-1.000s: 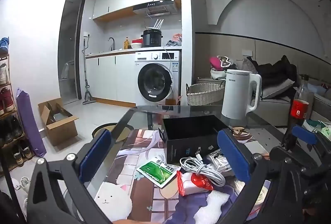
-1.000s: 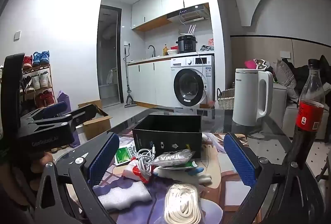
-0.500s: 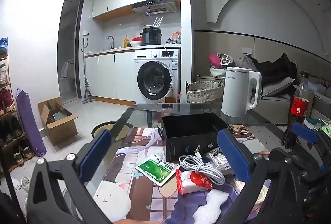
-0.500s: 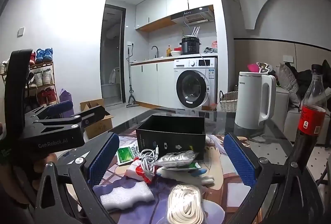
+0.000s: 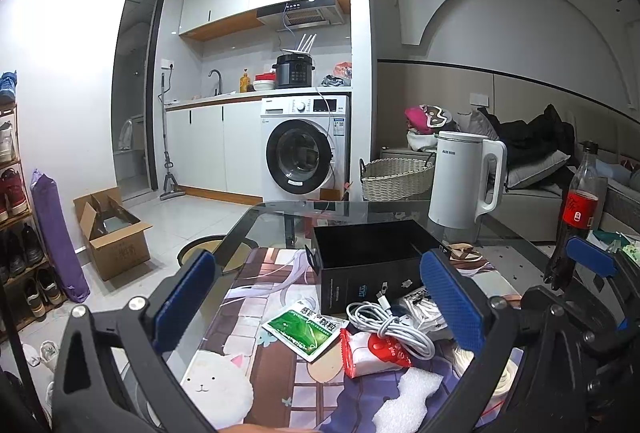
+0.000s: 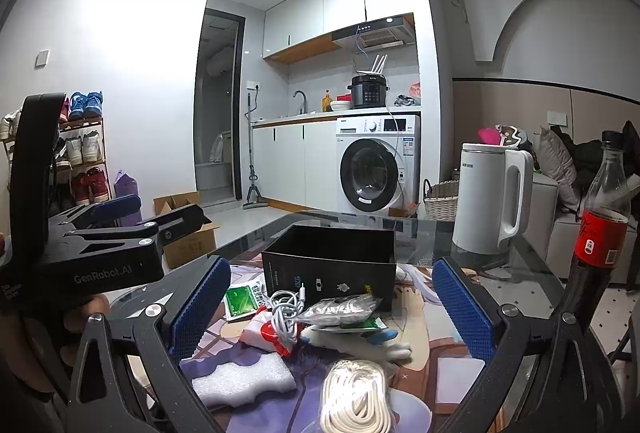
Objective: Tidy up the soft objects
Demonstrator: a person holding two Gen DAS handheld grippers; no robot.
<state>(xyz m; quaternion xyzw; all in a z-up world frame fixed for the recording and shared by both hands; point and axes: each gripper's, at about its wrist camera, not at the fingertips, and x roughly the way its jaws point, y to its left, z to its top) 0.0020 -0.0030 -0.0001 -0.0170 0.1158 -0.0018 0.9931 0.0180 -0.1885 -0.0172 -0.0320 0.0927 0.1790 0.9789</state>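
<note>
A pile of soft items lies on the printed mat of a glass table point(image 5: 276, 221). It holds a green sachet point(image 5: 306, 327), a coiled white cable point(image 5: 390, 325), a red-and-white packet point(image 5: 372, 351) and a white foam piece point(image 5: 408, 393). Behind them stands an open black box point(image 5: 372, 261). My left gripper point(image 5: 318, 299) hovers open over the pile, holding nothing. In the right wrist view my right gripper point(image 6: 330, 307) is open too, above the foam point(image 6: 244, 377), a coil of white rope point(image 6: 356, 393), a silvery packet point(image 6: 340, 309) and the box point(image 6: 332, 261).
A white kettle point(image 6: 492, 197) and a cola bottle point(image 6: 600, 233) stand at the table's right side. On the floor beyond are a wicker basket point(image 5: 396, 179), a washing machine point(image 5: 304, 149), a cardboard box point(image 5: 112, 233) and a shoe rack point(image 6: 80, 153).
Both views have drifted only slightly. Nothing on the table has moved, and both grippers remain open.
</note>
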